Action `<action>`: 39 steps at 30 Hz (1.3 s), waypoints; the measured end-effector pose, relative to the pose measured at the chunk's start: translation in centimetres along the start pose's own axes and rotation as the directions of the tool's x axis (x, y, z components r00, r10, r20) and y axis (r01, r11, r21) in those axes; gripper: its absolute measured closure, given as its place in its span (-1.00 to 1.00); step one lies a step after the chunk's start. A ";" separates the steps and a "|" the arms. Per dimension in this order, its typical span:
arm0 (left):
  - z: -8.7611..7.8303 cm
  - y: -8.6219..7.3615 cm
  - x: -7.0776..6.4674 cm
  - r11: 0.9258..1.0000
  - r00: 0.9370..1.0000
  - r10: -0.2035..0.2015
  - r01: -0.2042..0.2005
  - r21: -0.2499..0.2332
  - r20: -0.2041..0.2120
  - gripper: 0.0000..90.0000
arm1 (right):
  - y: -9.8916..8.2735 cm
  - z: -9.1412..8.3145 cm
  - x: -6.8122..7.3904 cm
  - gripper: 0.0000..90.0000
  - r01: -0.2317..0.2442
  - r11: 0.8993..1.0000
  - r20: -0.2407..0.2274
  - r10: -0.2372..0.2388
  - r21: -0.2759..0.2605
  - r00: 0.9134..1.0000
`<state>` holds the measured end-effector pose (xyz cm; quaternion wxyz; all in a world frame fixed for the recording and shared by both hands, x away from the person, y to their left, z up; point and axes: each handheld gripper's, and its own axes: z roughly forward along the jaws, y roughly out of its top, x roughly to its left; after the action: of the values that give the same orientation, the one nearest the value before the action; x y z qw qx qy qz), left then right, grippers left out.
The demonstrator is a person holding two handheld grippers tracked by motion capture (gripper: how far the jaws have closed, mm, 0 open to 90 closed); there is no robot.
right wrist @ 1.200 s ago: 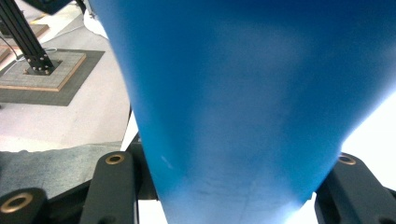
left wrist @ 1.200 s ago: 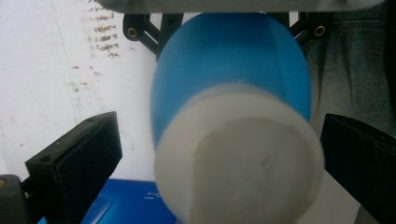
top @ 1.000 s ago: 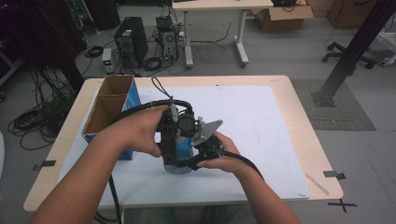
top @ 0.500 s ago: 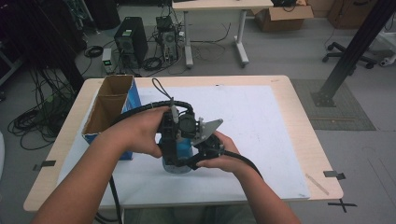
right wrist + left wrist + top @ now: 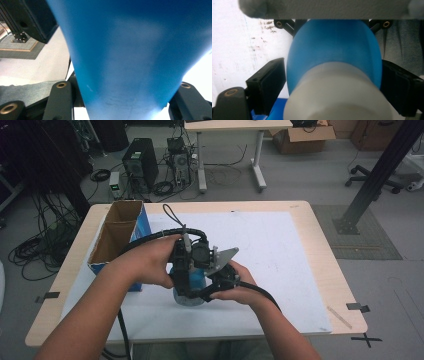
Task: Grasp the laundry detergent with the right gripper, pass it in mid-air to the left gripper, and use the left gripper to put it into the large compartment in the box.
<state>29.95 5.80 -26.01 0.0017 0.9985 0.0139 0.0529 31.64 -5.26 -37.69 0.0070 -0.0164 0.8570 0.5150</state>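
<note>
- Now we clamp the blue bottle (image 5: 189, 287) with the right gripper (image 5: 220, 277), jaws tight on its body, so it stands steady near the table's (image 5: 300, 220) front edge.
- Meanwhile our left gripper (image 5: 187, 265) straddles the white cap (image 5: 337, 95); its jaws have just been closing, but whether the pads already bite we cannot tell.
- Likely we mean to twist the cap.
- A cardboard box (image 5: 117, 237) sits by the left edge.

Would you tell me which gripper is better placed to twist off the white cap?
Left, probably: the left gripper's jaws, just closing, flank the bottle by its cap, while the right gripper is shut on the bottle, steadying it.
</note>
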 end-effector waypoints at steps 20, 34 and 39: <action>0.1 -0.1 -0.1 1.000 1.000 0.009 -0.009 0.009 0.010 -0.48 | 0.2 0.0 0.1 0.00 0.006 1.000 -0.001 -0.006 -0.001 1.000; 0.1 0.0 0.0 1.000 0.999 -0.014 0.014 0.013 0.039 -0.16 | 0.2 0.1 0.5 0.00 -0.008 1.000 -0.011 0.008 -0.005 1.000; 0.0 0.1 0.0 1.000 0.999 -0.023 0.022 0.021 0.041 -0.15 | 0.4 0.2 0.5 0.00 -0.001 1.000 -0.009 0.001 -0.003 1.000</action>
<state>29.96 5.69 -26.03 -0.0078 0.9991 0.0255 0.0323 31.08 -4.90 -37.47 0.0026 -0.0182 0.8563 0.5162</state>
